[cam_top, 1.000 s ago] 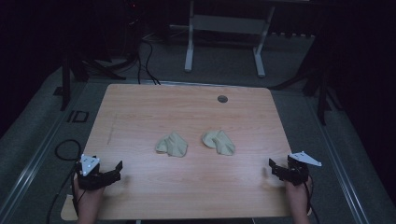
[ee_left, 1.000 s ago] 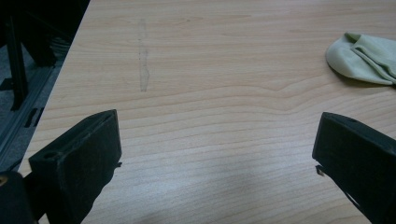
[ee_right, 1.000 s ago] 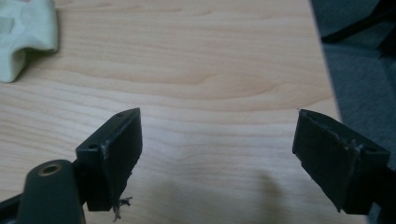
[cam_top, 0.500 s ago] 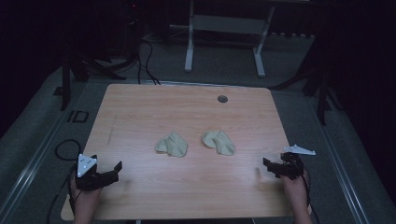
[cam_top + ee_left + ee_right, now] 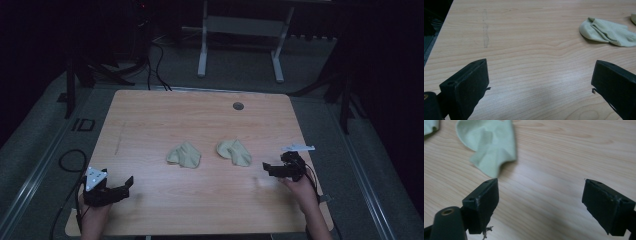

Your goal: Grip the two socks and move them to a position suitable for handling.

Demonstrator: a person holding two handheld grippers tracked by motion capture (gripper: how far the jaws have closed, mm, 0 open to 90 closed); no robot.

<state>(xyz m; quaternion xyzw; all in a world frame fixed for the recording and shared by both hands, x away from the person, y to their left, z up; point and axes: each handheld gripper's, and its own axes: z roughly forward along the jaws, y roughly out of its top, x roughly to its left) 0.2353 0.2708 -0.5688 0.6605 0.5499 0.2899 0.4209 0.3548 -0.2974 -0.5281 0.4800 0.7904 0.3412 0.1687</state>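
Observation:
Two pale green socks lie crumpled on the wooden table (image 5: pixel 200 115): the left sock (image 5: pixel 184 155) (image 5: pixel 607 32) and the right sock (image 5: pixel 234 152) (image 5: pixel 490 143). My left gripper (image 5: pixel 120 186) (image 5: pixel 539 82) sits open at the table's front left corner, with bare wood between its jaws. My right gripper (image 5: pixel 270 170) (image 5: pixel 540 202) is open at the right, a short way right of the right sock, its jaws wide apart over bare wood and just short of the sock's edge.
A small round grommet (image 5: pixel 238 106) is set in the table near its far edge. Behind the table stand a white metal frame (image 5: pixel 240 45) and cables on the grey floor (image 5: pixel 45 145). The surroundings are dark.
My right gripper has moved left and forward, away from the right edge and toward the right sock. The left gripper has shifted only slightly. The socks lie as before.

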